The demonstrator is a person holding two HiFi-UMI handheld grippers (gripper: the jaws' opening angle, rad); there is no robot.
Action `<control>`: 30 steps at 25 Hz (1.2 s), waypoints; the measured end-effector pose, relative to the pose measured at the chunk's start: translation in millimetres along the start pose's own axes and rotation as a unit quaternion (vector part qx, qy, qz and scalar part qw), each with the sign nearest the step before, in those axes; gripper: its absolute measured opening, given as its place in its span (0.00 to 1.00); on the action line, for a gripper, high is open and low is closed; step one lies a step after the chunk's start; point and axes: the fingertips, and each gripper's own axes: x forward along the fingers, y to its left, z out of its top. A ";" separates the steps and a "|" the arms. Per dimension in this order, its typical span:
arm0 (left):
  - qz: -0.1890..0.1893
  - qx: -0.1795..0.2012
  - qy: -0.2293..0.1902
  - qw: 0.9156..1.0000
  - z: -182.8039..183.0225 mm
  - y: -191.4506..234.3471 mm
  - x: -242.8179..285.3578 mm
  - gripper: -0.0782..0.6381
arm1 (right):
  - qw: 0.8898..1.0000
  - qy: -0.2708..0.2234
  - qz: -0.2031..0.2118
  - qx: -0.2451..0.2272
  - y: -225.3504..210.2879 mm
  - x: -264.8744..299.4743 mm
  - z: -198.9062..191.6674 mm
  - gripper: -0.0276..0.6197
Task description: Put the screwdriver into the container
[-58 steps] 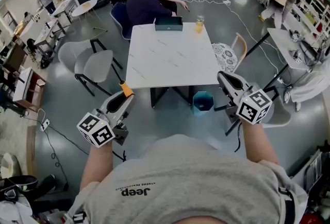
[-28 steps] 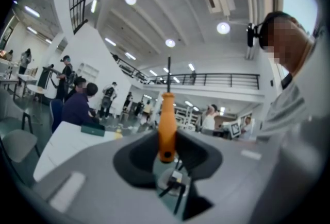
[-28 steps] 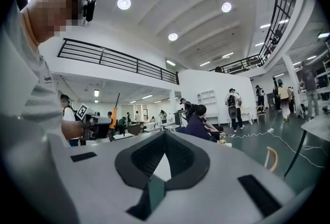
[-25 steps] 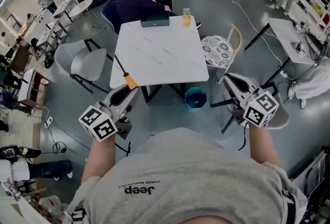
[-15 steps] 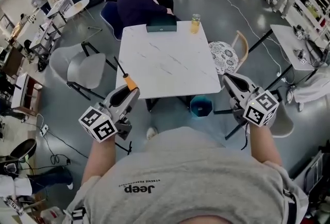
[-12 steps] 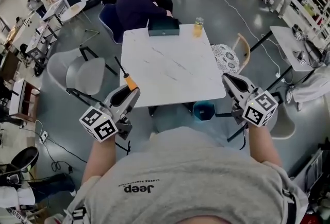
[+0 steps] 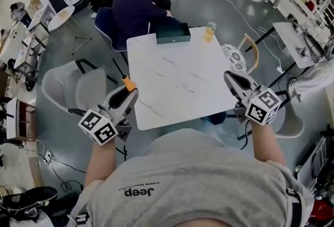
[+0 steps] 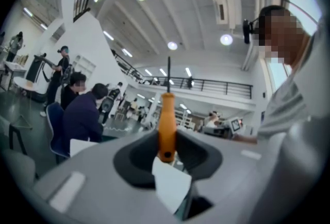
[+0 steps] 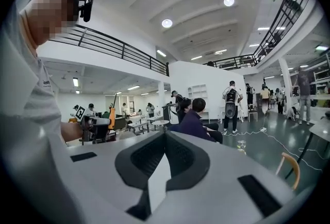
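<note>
Left claw (image 7: 127,96): partly closed, pads clamped on the orange handle of the screwdriver (image 7: 127,85); nothing else in it.
Grip spot: left gripper view shows the claw (image 8: 166,155) pinching the handle's butt end. The screwdriver (image 8: 166,122) stands up out of the jaws, thin dark shaft pointing away.
Right claw (image 7: 233,80): jaws together, empty; nothing btwn them in the right gripper view either (image 9: 164,158).
Where it is: in the air, off the near-left corner of the desk (image 7: 177,82), not over the top yet.
Container (image 7: 173,37): dark green open tray at the desk's far edge, well apart from the screwdriver. A glass (image 7: 210,32) w/ yellow drink sits near it on the right; a seated person (image 7: 136,9) is right behind.
Stage: carry, I'd say. Tool is in hand, drop-off not yet done.
Handling: looks light and stiff, w/ a hard smooth plastic handle and a metal shaft. Won't squash, so a firm grip is fine. The round handle could twist in flat pads, esp. held by the end.
Best hold: thick mid part of the handle, not the shaft, which is too thin and slick.
Next needs: a long reach across the desk, then lay it flat inside the tray walls and release low so it doesn't bounce out.
Risk: the shaft tip could clip the glass.
</note>
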 end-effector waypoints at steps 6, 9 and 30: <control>0.008 -0.026 0.003 1.000 4.1 37.3 7.0 0.26 | 1.000 0.019 0.006 0.000 -12.9 43.0 11.8 0.05; 0.018 -0.030 0.008 0.999 5.3 46.5 16.6 0.26 | 1.000 0.021 0.020 0.003 -25.7 61.8 15.4 0.05; 0.171 -0.034 0.046 0.984 -15.3 132.8 166.5 0.26 | 0.988 0.008 0.143 0.061 -213.2 195.7 -24.7 0.05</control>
